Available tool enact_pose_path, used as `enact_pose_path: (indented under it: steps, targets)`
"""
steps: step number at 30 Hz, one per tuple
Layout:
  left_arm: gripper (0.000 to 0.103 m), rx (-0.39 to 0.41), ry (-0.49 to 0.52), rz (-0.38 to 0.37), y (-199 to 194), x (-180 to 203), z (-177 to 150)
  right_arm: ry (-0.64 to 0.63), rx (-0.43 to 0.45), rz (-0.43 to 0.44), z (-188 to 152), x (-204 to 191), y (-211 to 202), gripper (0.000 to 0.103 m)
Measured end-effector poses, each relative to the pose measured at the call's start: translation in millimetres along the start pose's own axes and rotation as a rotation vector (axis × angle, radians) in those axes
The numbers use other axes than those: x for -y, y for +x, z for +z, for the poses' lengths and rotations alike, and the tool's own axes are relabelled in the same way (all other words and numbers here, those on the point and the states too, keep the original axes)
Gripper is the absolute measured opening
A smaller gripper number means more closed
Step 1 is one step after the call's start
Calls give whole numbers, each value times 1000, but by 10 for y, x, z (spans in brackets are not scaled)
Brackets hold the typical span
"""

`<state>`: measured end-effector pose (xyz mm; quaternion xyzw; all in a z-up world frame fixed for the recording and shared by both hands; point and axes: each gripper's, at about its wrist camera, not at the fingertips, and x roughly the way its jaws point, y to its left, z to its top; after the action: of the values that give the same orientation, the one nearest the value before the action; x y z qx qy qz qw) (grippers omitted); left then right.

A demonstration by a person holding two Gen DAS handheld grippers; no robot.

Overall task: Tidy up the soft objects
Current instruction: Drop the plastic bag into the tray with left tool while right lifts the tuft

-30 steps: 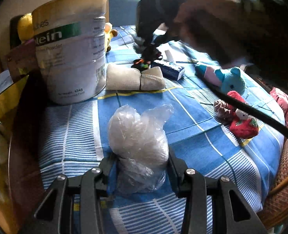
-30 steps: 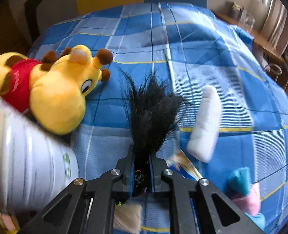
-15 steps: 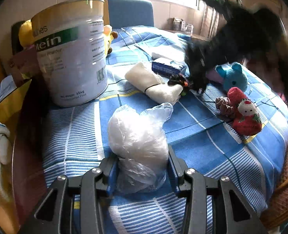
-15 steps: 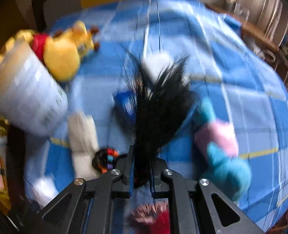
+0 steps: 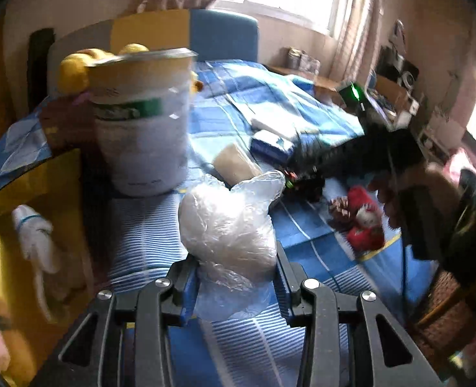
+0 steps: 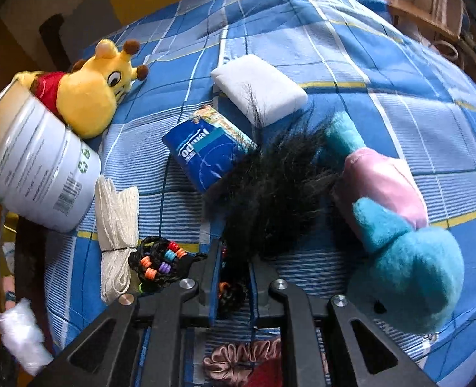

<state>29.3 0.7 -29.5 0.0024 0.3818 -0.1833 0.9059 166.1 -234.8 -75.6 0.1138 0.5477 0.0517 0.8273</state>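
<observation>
The bench (image 6: pixel 383 48), under a blue checked cloth, is crowded with loose items, so I judge the sorting to be barely begun: nothing visible is grouped yet, though a yellow container (image 5: pixel 28 174) at the left edge of the left wrist view holds what looks like a white sock.

Largest is the powder can (image 6: pixel 34 167), white with a cream top band; a recycling mark and barcode show, but its fine print is too blurred to read. Against its far side leans a yellow giraffe plush (image 6: pixel 89 93) in a red shirt. A teal and pink plush (image 6: pixel 399 225) lies at the right, touching a tuft of black hair (image 6: pixel 270 193).

The right gripper (image 6: pixel 233 277) is clamped on the base of that tuft, low over the cloth. The left gripper (image 5: pixel 236 277) is closed around a white soft bundle in clear plastic wrap (image 5: pixel 228 225), resting on or just above the cloth.

Smaller things: a white foam block (image 6: pixel 260 90), a blue tissue packet (image 6: pixel 205 148) printed "tempo", a cream rolled cloth (image 6: pixel 115 203), a black beaded hair tie (image 6: pixel 160 259) just beside the right gripper, a brown scrunchie (image 6: pixel 238 361) and a red Santa toy (image 5: pixel 363 222).
</observation>
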Motion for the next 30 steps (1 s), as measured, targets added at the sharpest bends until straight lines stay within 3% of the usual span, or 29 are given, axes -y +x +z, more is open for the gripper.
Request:
enact_pose_path:
  steps: [6,13,15,19,22,26,30]
  targets:
    - [41,71,-148,63,-543,-588,210,-22,3,-20,17,-43,21,15]
    - [43,2,-362,306,-657,-1822,304,-75,31,-79,19,-145,45,15]
    - [43,-30,-386,402,-582,-2154,299,-92,39,-98,14,-166,44,15]
    - [45,-89,-407,508,-355,-2534,275,-115,49,-114,17,-186,52,14]
    - [50,-120,-438,550,-259,-2749,207,-121,54,-118,15,-182,47,14]
    - [68,-111,-455,587,-321,-2836,139,-130,66,-134,11,-193,53,13]
    - [71,-66,-450,603,-469,-2700,120,-133,70,-137,9,-204,57,13]
